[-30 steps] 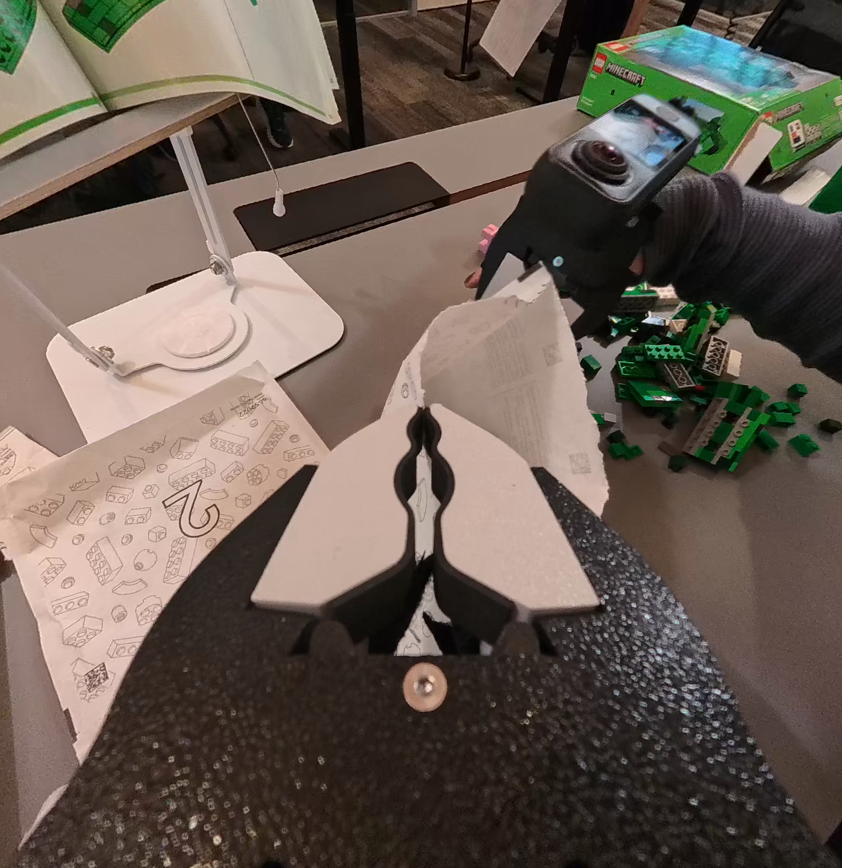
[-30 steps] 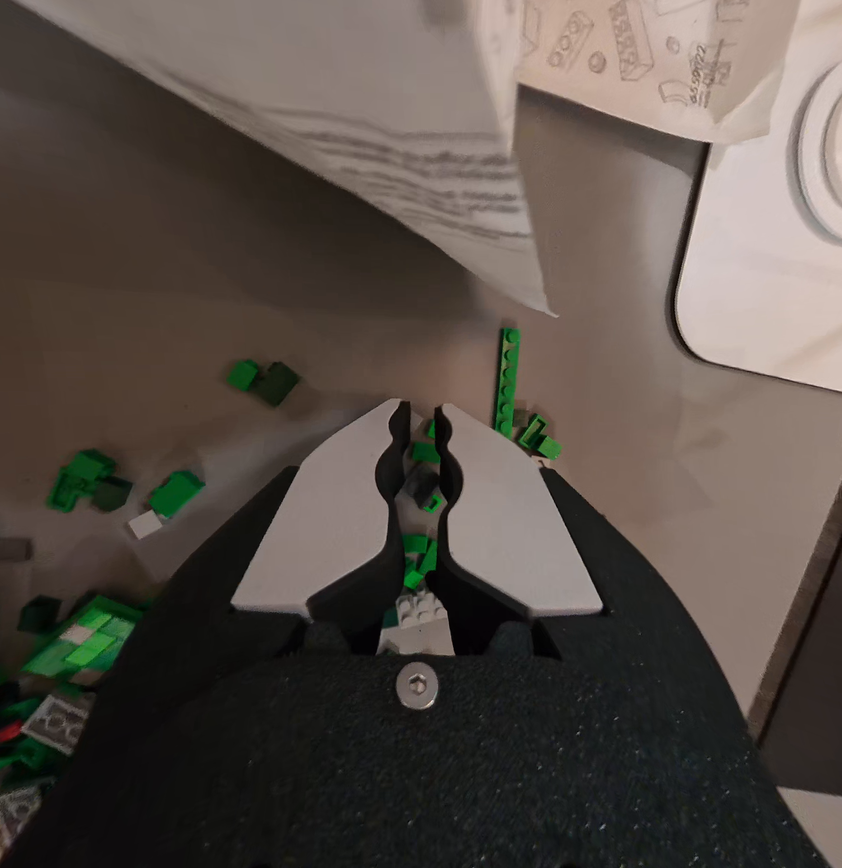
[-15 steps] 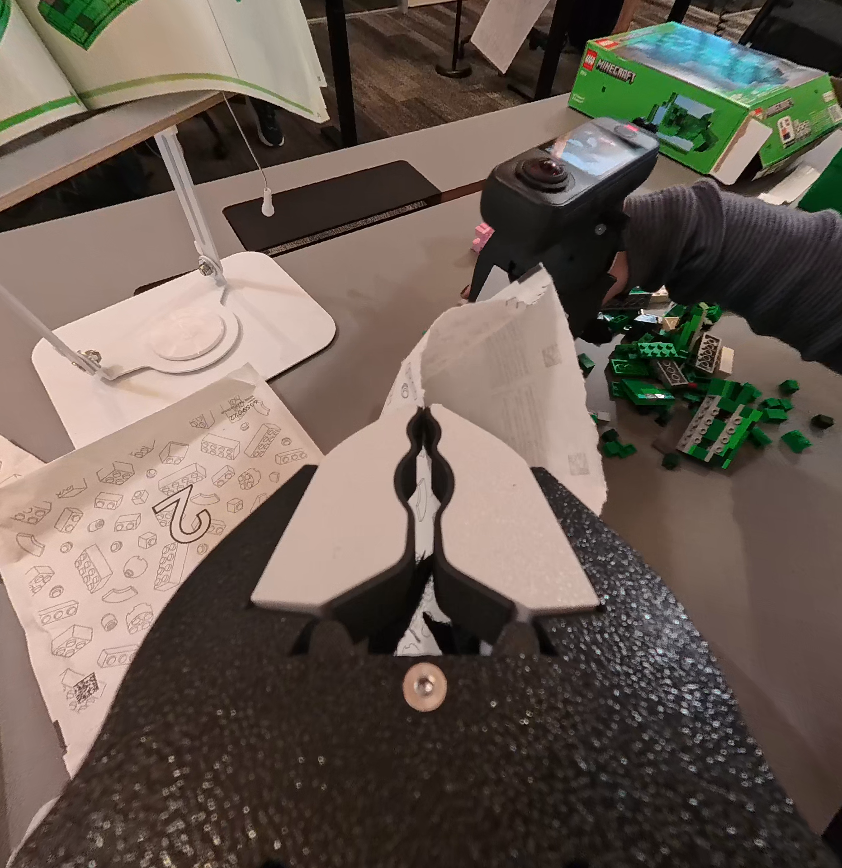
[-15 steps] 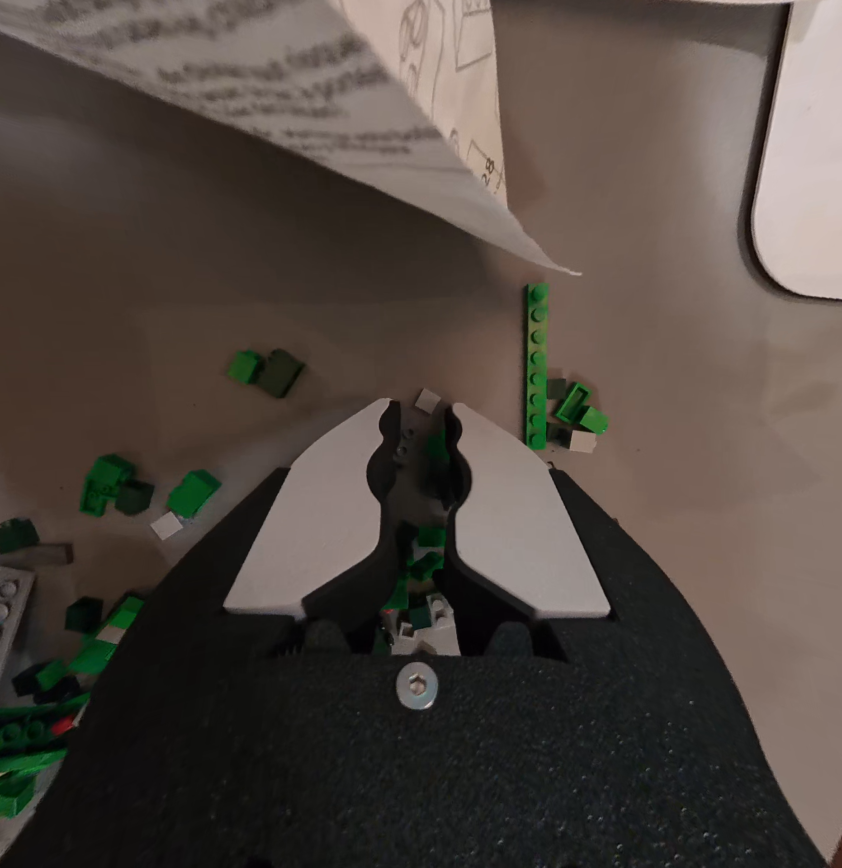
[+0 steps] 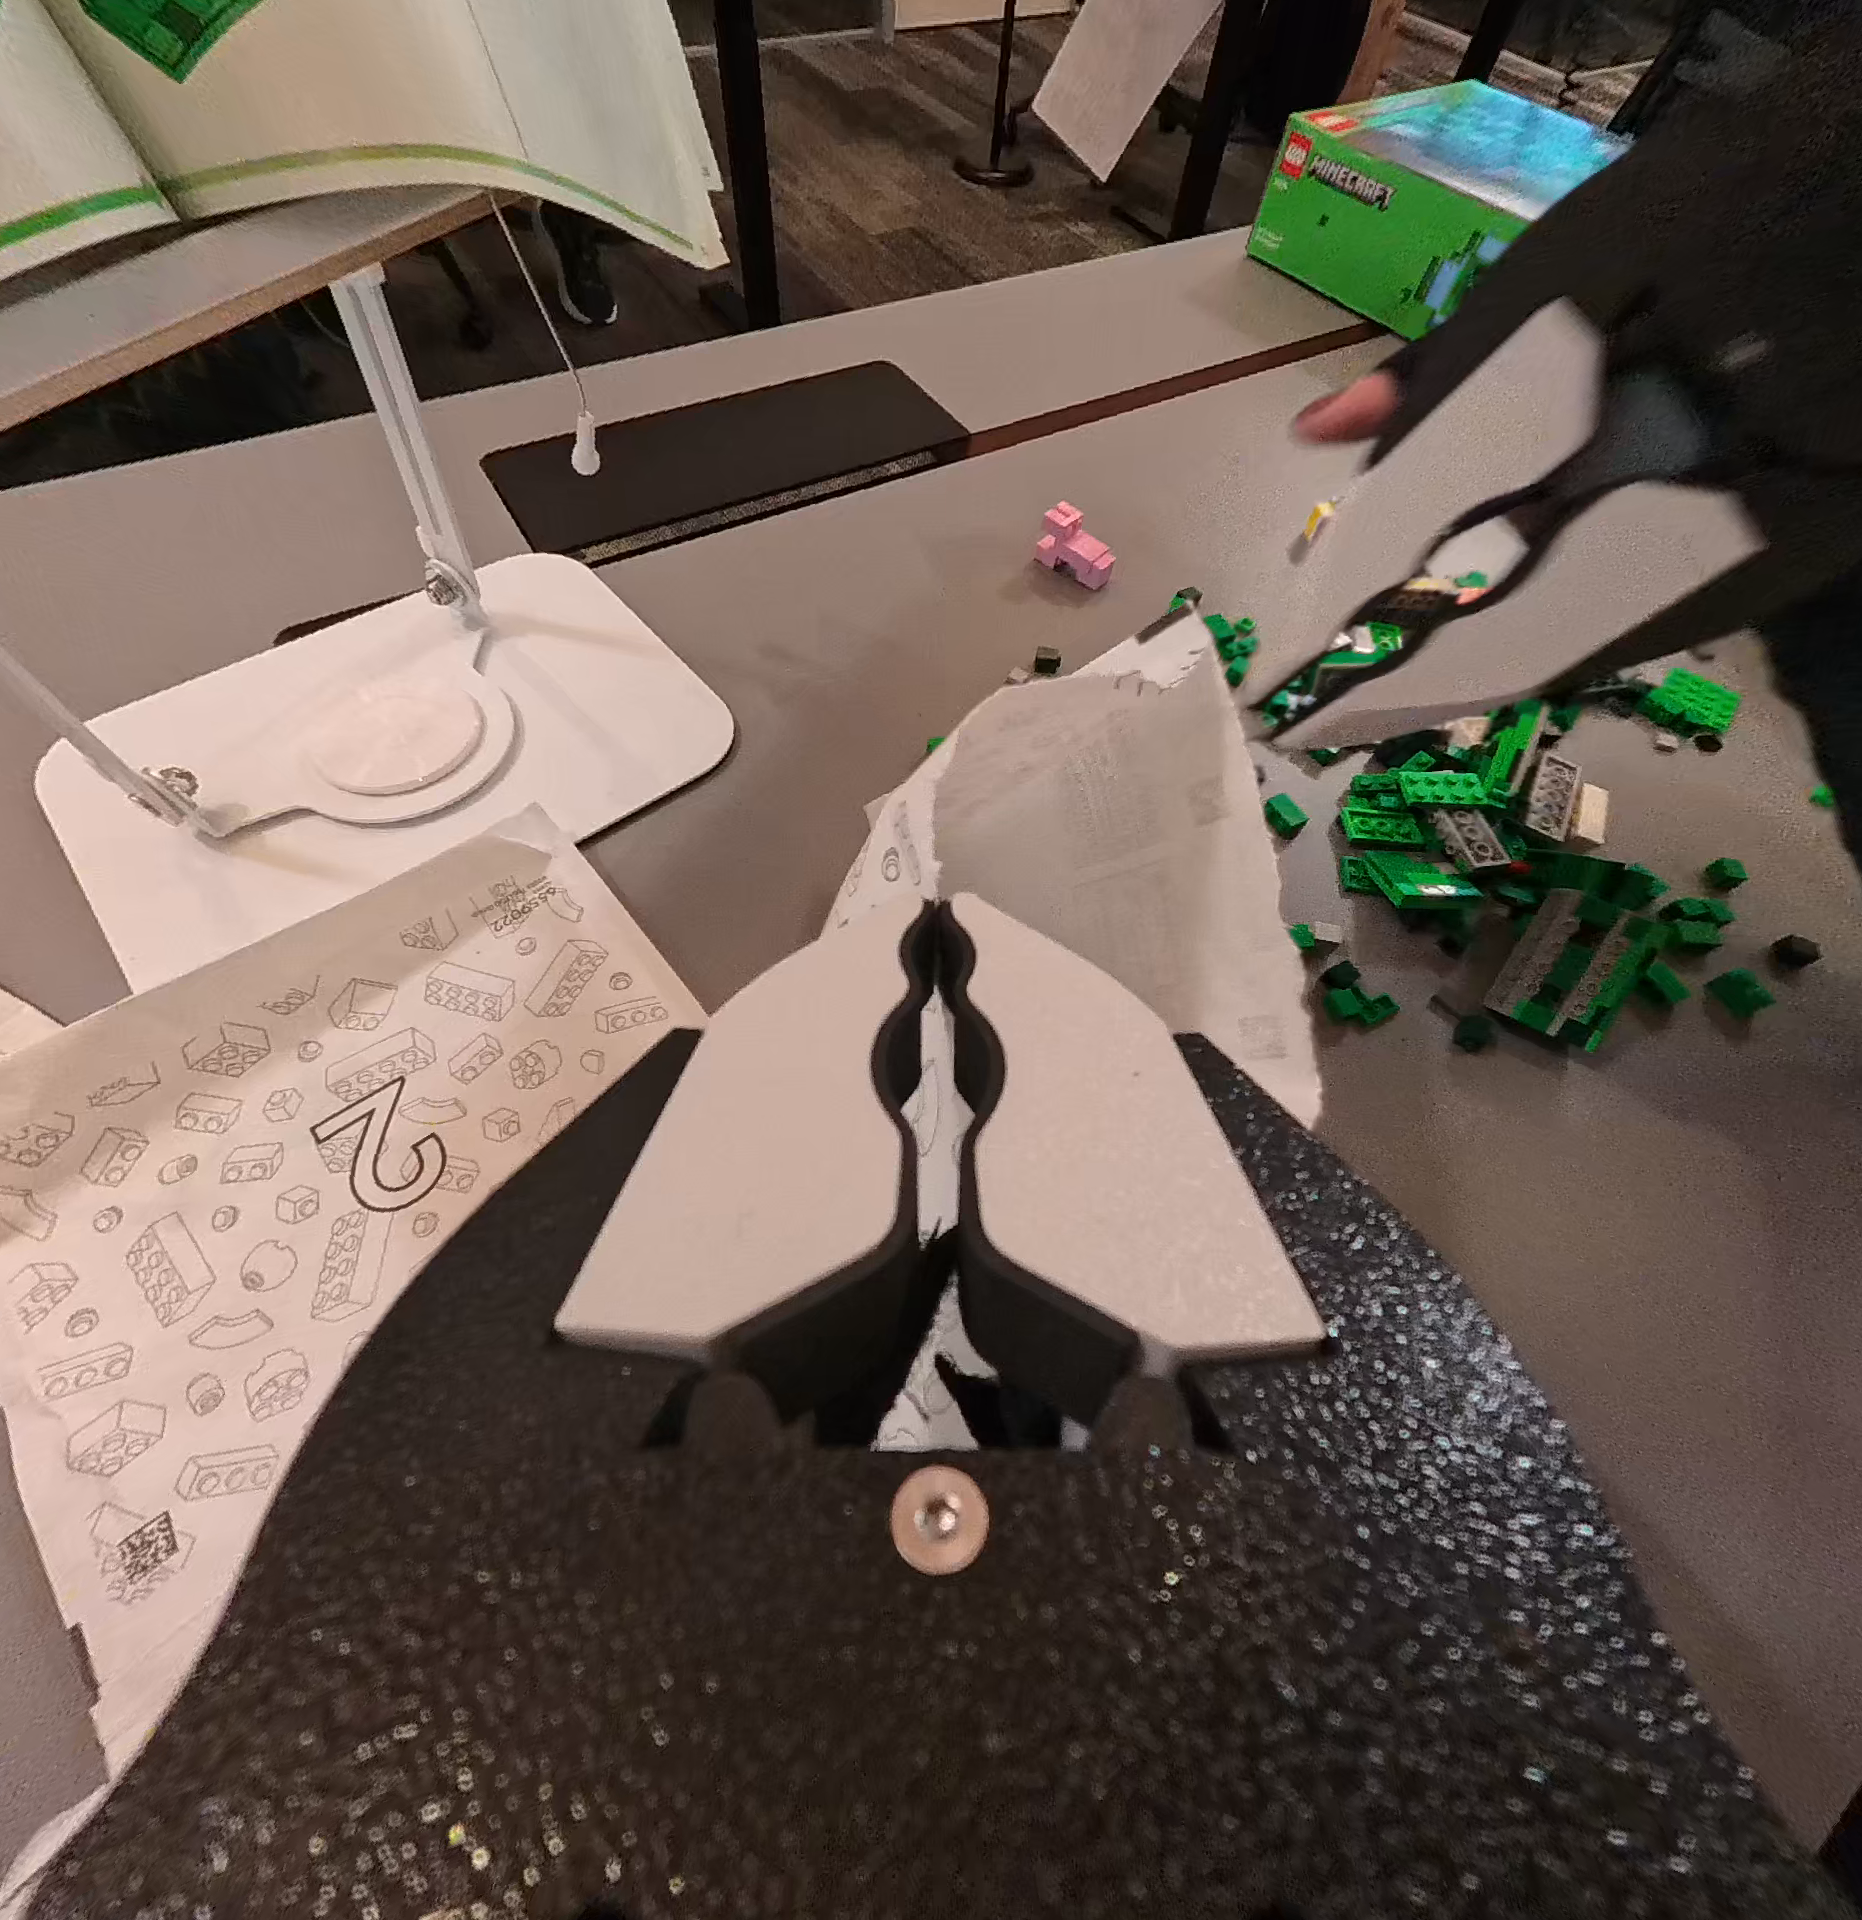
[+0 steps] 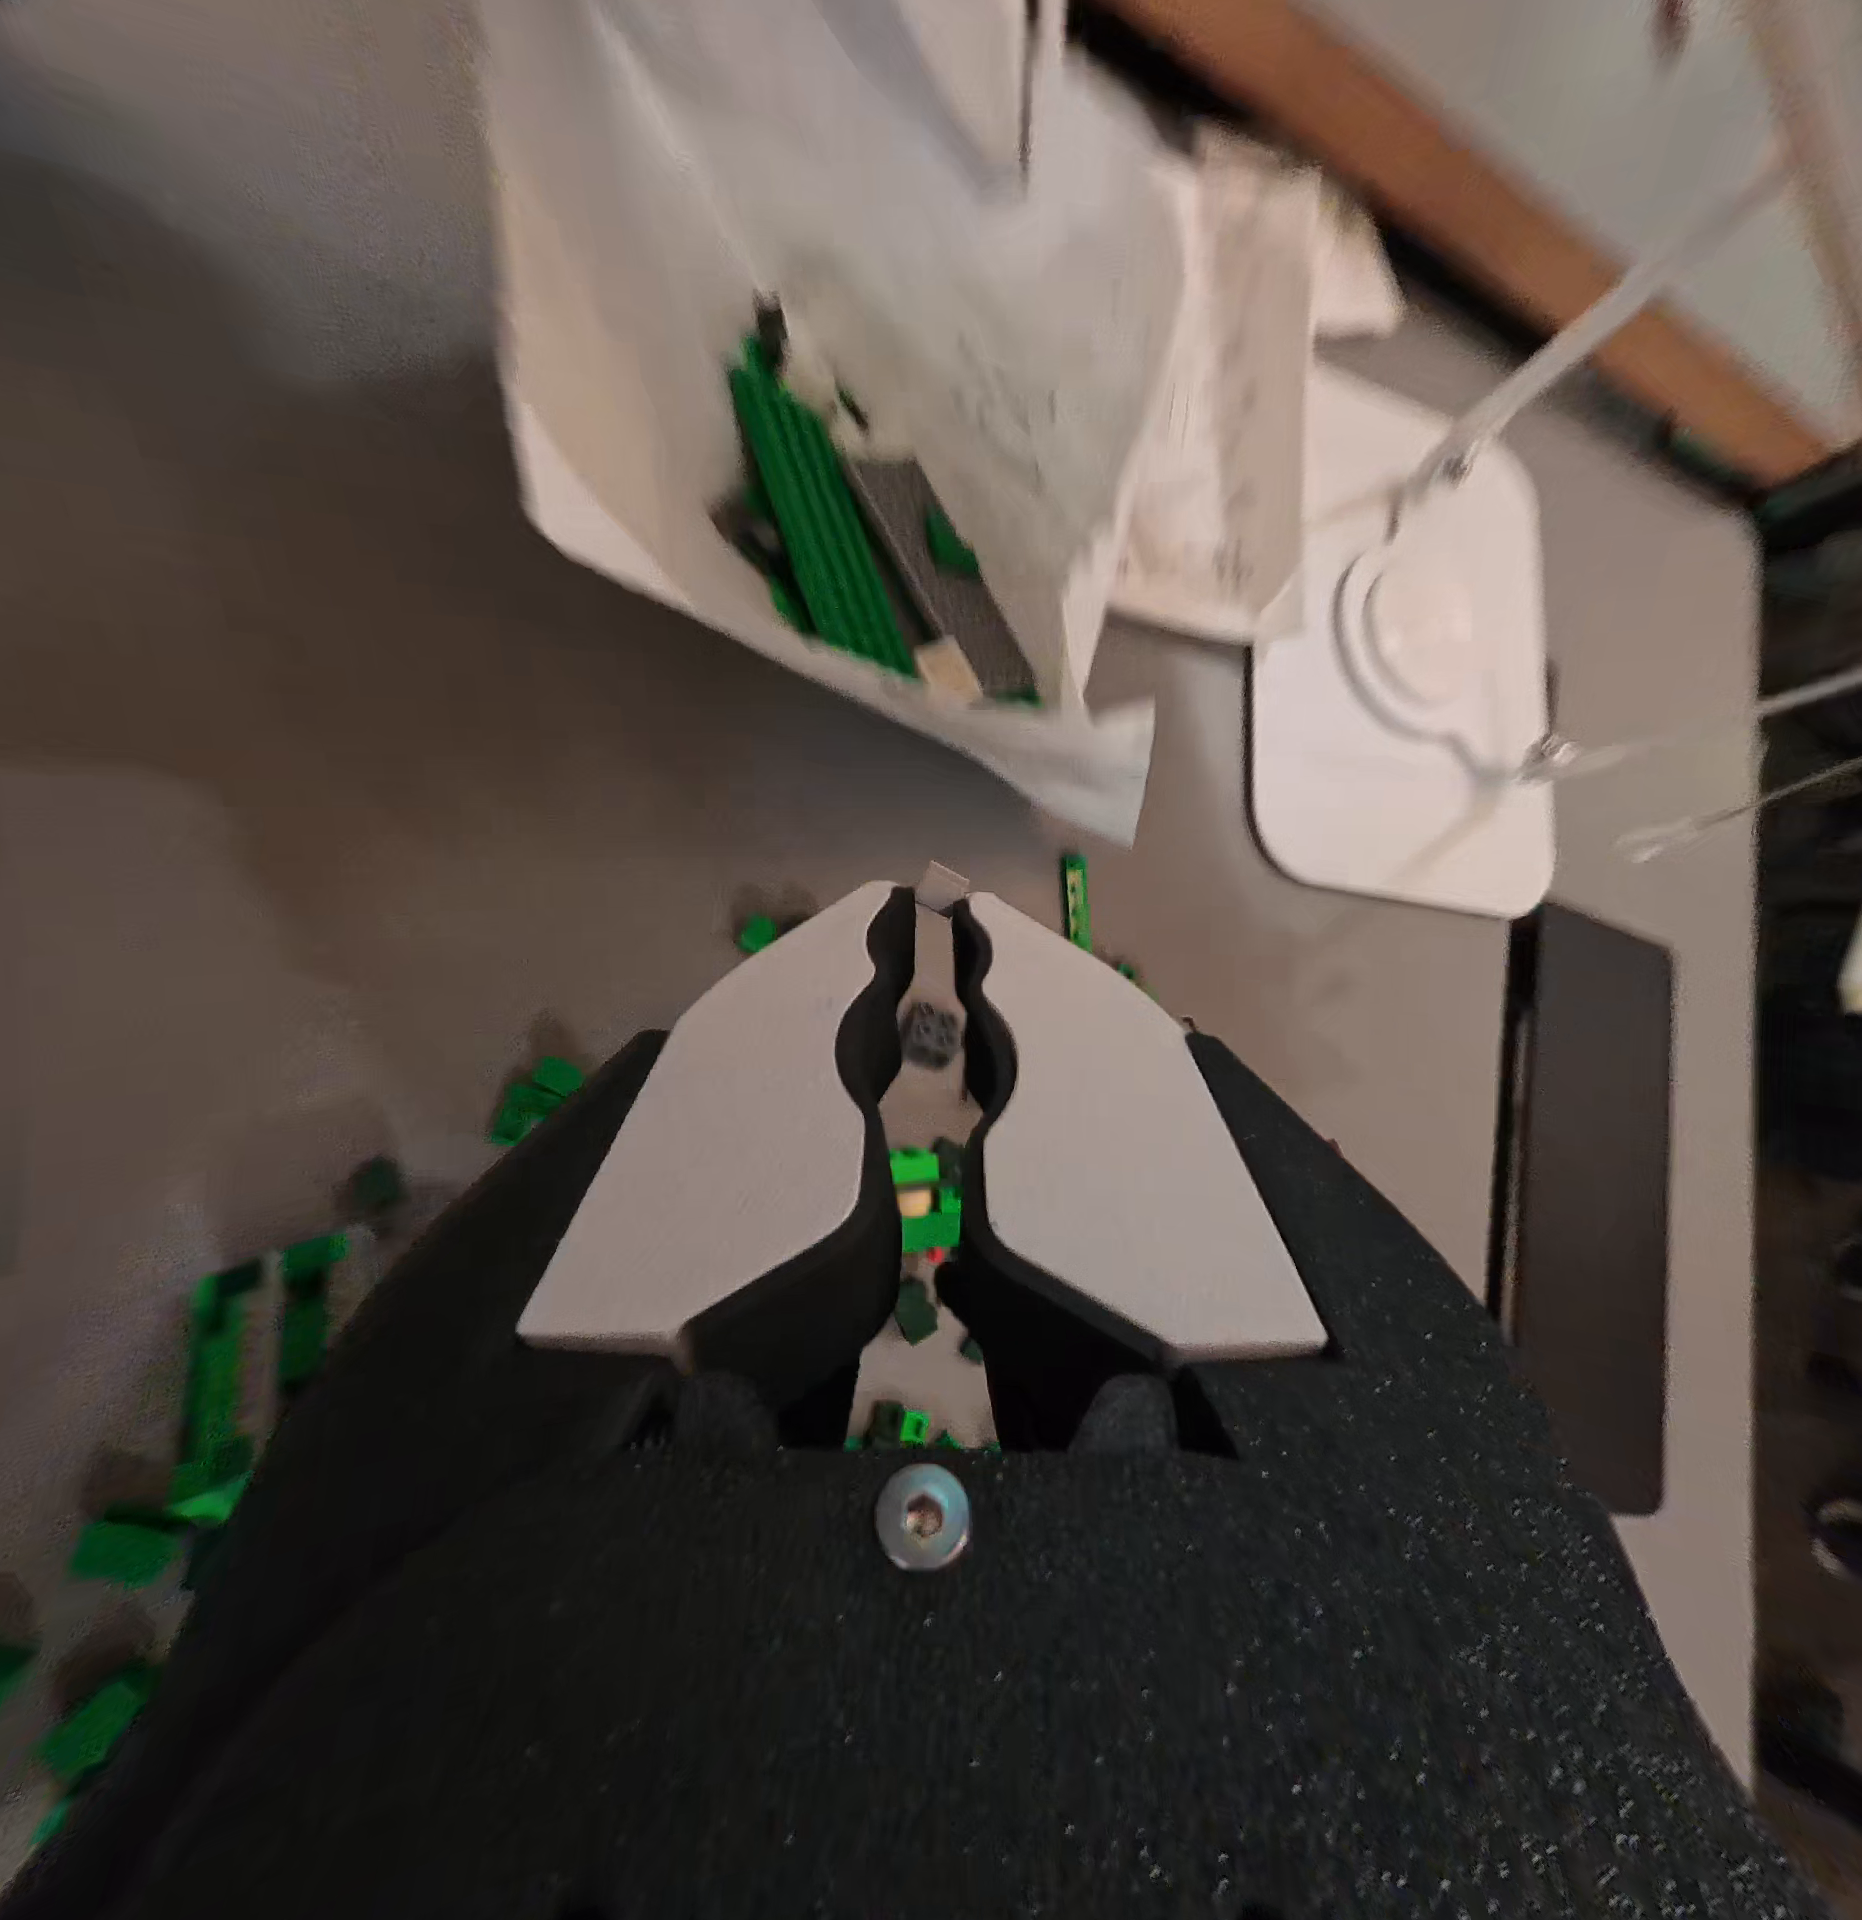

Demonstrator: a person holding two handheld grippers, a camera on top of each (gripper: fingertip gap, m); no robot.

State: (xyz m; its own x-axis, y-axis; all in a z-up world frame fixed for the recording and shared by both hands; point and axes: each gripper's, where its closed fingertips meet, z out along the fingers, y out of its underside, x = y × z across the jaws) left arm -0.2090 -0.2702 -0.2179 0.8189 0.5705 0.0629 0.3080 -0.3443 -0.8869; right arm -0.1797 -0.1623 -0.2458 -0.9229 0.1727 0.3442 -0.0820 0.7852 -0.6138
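Grey table [image 5: 1529, 1299], dark wood floor [image 5: 885, 187] — dim room

The left hand-held gripper [image 5: 939, 914] has its jaws pressed together. The right hand-held gripper [image 6: 935, 902] has its jaws nearly closed, pinching a small tile at the tips, tilted downward, a sleeved hand [image 5: 1675, 343] gripping it.

Each gripper, left [image 5: 938, 914] and right [image 6: 935, 906], has two pale grey fingers with wavy black inner edges, set in a black, glitter-speckled housing. A silver screw [image 5: 939, 1519] sits at 6 o'clock below the fingers. The person's arm wears a dark sleeve [image 5: 1737, 208].
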